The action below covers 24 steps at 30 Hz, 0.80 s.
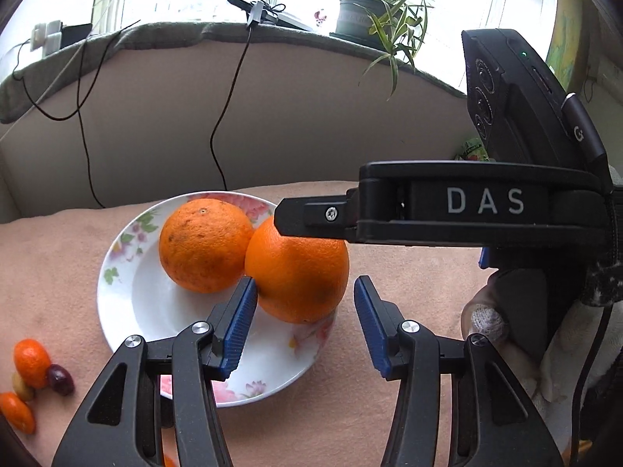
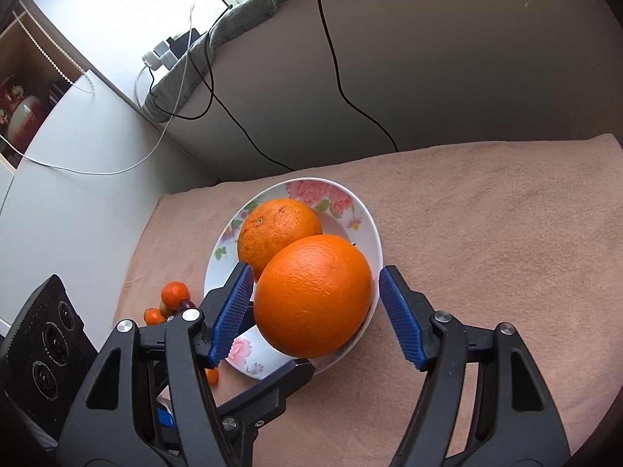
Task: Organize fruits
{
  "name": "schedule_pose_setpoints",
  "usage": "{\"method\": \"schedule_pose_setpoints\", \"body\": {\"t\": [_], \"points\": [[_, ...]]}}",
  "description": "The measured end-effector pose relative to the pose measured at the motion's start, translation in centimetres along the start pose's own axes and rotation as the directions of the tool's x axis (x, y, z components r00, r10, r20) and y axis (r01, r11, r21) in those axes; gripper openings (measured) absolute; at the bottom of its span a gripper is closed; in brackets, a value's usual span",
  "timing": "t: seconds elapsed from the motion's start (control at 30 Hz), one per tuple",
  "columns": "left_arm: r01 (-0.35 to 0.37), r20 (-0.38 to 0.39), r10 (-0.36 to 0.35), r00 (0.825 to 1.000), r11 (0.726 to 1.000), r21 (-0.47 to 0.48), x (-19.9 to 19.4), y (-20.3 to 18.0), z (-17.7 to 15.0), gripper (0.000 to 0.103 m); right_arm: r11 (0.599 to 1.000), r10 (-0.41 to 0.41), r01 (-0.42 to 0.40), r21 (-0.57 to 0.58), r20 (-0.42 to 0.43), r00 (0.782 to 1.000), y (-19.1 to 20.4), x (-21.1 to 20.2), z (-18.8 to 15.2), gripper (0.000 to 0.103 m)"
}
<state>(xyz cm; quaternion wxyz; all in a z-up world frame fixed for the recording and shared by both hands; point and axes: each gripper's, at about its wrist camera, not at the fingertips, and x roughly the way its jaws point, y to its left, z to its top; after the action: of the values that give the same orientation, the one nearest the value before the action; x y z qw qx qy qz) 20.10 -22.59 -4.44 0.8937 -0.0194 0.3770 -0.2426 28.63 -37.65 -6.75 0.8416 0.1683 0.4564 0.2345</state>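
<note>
Two oranges touching on plate (image 1: pixel 117 292): far orange (image 1: pixel 204 247), near orange (image 2: pixel 313 295). Right gripper (image 2: pixel 313 311) spread around near orange; left gripper (image 1: pixel 305 327) spread beside it.

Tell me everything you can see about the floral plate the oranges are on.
The floral plate is a shallow white dish, glossy like glazed ceramic, with pink flowers and green leaves printed around its rim. It sits flat on the pinkish cloth. Two oranges rest in it, touching each other: a duller speckled one farther back and a brighter one near the front rim. Both open tools hover at that front edge.
</note>
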Motion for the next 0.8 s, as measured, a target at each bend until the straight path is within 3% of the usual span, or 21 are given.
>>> {"method": "schedule_pose_setpoints", "body": {"t": [0.3,0.6,0.7,0.8], "points": [[0.013,-0.01,-0.013,1.0,1.0,-0.005,-1.2,1.0,-0.4,0.05,1.0,-0.007,0.007,0.011,0.055,0.998,0.1,-1.5,-0.1,0.071],[0.01,-0.001,-0.01,1.0,1.0,-0.011,-3.5,2.2,-1.4,0.052,0.993,-0.079,0.09,-0.076,0.13,0.988,2.5,-3.5,-1.8,0.071],[-0.028,0.001,0.028,1.0,0.999,0.021,-4.7,2.7,-2.2,0.066,0.987,-0.109,0.124,-0.104,0.137,0.985,3.3,-4.0,-2.7,0.071],[-0.062,0.008,0.061,0.998,0.997,0.056,-6.0,3.5,-3.3,0.066,0.984,-0.11,0.129,-0.125,0.153,0.982,4.2,-4.4,-4.0,0.071]]}}
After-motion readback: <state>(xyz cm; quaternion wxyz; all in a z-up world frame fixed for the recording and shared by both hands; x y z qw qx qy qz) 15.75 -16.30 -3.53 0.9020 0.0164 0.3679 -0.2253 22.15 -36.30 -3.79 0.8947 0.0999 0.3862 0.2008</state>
